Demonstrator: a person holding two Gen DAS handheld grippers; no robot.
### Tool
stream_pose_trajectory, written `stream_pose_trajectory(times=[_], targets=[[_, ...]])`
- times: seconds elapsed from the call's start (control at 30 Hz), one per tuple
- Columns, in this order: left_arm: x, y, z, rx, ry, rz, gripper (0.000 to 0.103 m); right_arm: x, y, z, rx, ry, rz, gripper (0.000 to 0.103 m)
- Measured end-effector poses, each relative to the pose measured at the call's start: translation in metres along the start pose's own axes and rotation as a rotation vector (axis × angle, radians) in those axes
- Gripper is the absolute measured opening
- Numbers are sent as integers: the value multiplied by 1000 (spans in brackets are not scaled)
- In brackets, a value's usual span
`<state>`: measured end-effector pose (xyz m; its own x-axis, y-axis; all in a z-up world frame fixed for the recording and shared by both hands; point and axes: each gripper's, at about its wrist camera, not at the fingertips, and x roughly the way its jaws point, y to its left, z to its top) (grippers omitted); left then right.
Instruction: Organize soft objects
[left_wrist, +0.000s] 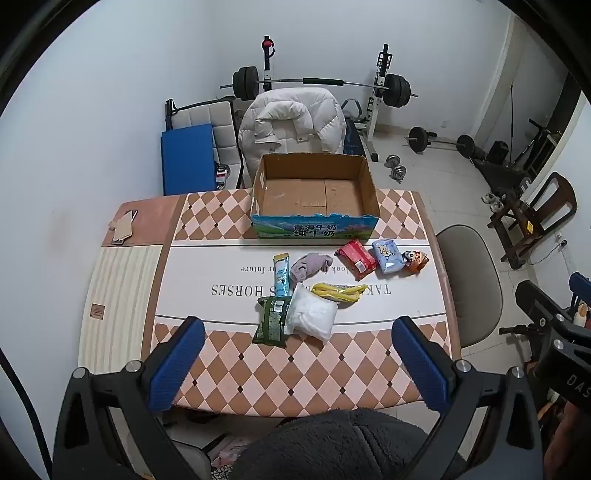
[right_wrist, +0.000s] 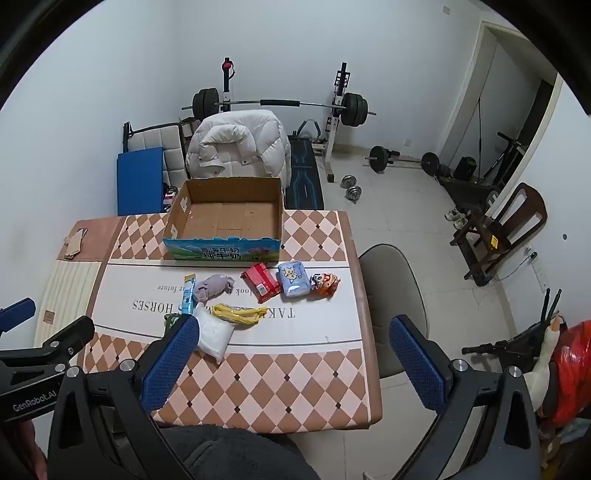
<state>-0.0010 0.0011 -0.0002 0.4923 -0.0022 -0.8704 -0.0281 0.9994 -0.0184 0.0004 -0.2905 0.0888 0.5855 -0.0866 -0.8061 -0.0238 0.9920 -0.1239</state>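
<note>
Both the left gripper and right gripper hang with jaws wide apart, holding nothing. The soft packets lie scattered on the table; the cardboard box stands just beyond them.

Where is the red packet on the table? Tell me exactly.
The red packet lies right of the table's middle, just in front of the cardboard box, between the crumpled grey cloth and the light-blue packet.

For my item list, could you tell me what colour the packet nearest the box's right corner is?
Red packet, lying below the box; clearest in the left wrist view.
</note>
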Motion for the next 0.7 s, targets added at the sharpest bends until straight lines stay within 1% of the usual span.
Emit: stream_pose_trajectory(times=[0.3,0.33,0.4,0.6,0.63,0.7], targets=[[1,1,0,0,1,6,103,0,2,3,2,5,12,103],[1,2,-1,-1,0,7,103,0,-3,1,11,-6,17,103],[-1,-4,0,0,0,8,103,1,1,3,4,-6,19,103],[-2,-2,3,2,1,9,103,0,7,8,1,-12,23,103],[-2,-2,3,-1,2,8,103,-6,-4,6,3,-17,34,103],[-2,-3,2,-2,-1,11,103,-5,-7,5,-2,-19,42,103]])
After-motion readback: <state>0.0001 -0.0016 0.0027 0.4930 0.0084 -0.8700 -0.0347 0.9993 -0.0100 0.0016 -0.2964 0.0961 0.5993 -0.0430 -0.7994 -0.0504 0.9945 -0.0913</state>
